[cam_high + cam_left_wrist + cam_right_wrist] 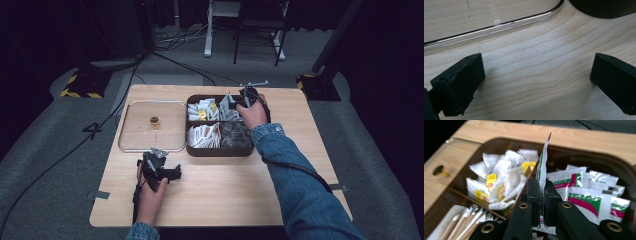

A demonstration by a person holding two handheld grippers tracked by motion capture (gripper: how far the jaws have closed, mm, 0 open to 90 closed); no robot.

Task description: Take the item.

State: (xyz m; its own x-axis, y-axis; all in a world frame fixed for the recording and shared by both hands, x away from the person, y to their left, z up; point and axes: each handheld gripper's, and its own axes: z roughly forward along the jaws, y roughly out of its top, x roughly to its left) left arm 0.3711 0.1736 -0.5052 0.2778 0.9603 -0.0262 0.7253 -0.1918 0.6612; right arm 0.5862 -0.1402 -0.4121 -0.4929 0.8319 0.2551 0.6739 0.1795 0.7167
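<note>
My right gripper point(542, 195) is shut on a white sachet point(543, 162) with green and red print, held edge-up over the back right compartment of the dark brown divided tray point(220, 151). From above, that gripper point(243, 100) hangs over the tray's far side with the sachet point(230, 102) sticking out to its left. More sachets of the same kind point(589, 192) lie in that compartment. My left gripper point(172, 174) rests on the table near the front left, open, its jaws wide apart above bare wood point(536, 75).
The tray also holds white tea bags with yellow tags point(501, 180), wooden stirrers in paper point(466, 220) and dark packets point(235, 135). A clear glass lid with a small brass knob point(154, 120) lies flat to the tray's left; its rim point(499, 25) runs just beyond my left gripper.
</note>
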